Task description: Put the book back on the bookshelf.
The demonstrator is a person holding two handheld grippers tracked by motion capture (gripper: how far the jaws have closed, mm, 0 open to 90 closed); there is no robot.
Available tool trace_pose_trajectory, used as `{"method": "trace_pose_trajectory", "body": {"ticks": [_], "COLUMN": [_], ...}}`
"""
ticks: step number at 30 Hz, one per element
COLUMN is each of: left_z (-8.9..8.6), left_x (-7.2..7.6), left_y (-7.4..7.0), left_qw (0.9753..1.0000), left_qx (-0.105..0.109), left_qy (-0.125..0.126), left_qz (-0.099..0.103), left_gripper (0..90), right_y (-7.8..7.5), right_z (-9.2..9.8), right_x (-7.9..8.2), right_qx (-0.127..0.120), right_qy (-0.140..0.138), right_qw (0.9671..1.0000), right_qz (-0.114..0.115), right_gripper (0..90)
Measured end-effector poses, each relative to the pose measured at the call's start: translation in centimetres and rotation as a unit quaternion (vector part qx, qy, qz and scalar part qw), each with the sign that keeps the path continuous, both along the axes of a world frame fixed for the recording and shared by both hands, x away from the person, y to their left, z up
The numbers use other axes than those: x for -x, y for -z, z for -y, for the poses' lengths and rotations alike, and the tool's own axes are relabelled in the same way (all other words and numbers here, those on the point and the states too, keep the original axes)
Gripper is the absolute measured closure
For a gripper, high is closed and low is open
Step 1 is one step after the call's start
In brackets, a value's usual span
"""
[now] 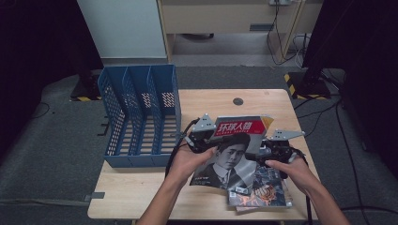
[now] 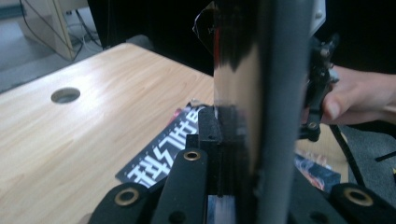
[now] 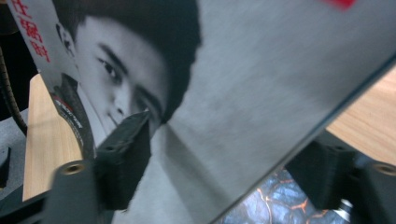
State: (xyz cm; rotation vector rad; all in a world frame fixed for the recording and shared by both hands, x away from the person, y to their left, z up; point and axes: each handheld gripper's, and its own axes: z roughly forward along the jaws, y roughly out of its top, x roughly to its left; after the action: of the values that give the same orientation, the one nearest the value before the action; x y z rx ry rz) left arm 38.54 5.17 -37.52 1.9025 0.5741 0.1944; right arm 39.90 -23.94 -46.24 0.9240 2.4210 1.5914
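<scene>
At the near edge of the light wooden table [image 1: 141, 197], a second magazine with a dark cover and an orange, lava-like pattern [image 1: 263, 190] is seen lying flat, near the right corner. Its near part is free, while its far part is covered by the raised magazine.

Just above it, a glossy magazine with a grey portrait cover and a red title band [image 1: 232, 150] is held lifted and tilted, with its lower edge down close to the dark magazine and its red band at the far, upper end. It is gripped from both sides. The left gripper [image 1: 201, 136] is clamped on the left edge of this magazine; in the left gripper view the thin sheet [image 2: 233, 84] is seen edge-on, pressed between the black jaws. The right gripper [image 1: 274, 149] is clamped on the right edge; in the right gripper view the portrait cover [image 3: 243, 93] passes between the two jaws, one above the page and one under it. The person's left hand [image 1: 190, 161] and right hand [image 1: 293, 171] are wrapped around the gripper handles.

Farther away, to the left, a blue plastic file rack with perforated dividers [image 1: 141, 115] is placed upright on the table, well apart from the magazines. Behind the magazines, a small round hole in the tabletop [image 1: 238, 101] is seen near the far edge.
</scene>
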Motion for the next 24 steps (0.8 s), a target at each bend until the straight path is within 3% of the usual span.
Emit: {"method": "trace_pose_trajectory", "body": {"ticks": [1,3,5,6,7,8,9,13,15,24], "left_z": [0.1,0.1,0.1,0.1,0.1,0.1,0.0,-0.1,-0.2,-0.7], "left_x": [0.0,-0.1,-0.2,-0.2,-0.3,-0.3,-0.4,-0.4,-0.5,-0.6], "left_y": [-0.2,-0.6,-0.9,-0.9,-1.0,-1.0,-1.1,-1.4,-1.6,-1.7], "left_qw": [1.0000,0.9999,0.9998,0.9998,0.9997,0.9997,0.9996,0.9996,0.9995,0.9989], "left_qx": [0.004,0.009,0.018,0.018,0.021,0.021,0.026,0.025,0.023,0.030], "left_qy": [0.000,-0.003,-0.003,-0.003,-0.007,-0.007,-0.008,-0.009,-0.012,-0.023], "left_qz": [0.001,0.004,0.006,0.006,0.008,0.008,0.008,0.014,0.018,0.029], "left_gripper": [86.4,86.4,86.3,86.3,86.3,86.3,86.3,86.3,86.2,86.1], "right_y": [-0.4,-0.5,-1.3,-1.3,-1.8,-1.8,-2.3,-3.3,-4.2,-5.9], "right_z": [0.0,0.1,0.5,0.5,0.8,0.8,1.1,1.3,1.3,1.2], "right_x": [0.0,0.0,-0.1,-0.1,0.0,0.0,0.0,0.1,0.1,0.1], "right_qx": [-0.004,-0.005,-0.020,-0.020,-0.023,-0.023,-0.027,-0.024,-0.024,-0.009], "right_qy": [-0.001,0.000,0.006,0.006,0.005,0.005,0.004,-0.002,-0.007,0.000], "right_qw": [0.9999,0.9999,0.9995,0.9995,0.9993,0.9993,0.9991,0.9992,0.9989,0.9985], "right_qz": [0.010,0.014,0.022,0.022,0.028,0.028,0.032,0.032,0.039,0.054], "right_gripper": [34.4,36.9,50.3,50.3,57.8,57.8,63.5,71.3,81.4,86.6]}}
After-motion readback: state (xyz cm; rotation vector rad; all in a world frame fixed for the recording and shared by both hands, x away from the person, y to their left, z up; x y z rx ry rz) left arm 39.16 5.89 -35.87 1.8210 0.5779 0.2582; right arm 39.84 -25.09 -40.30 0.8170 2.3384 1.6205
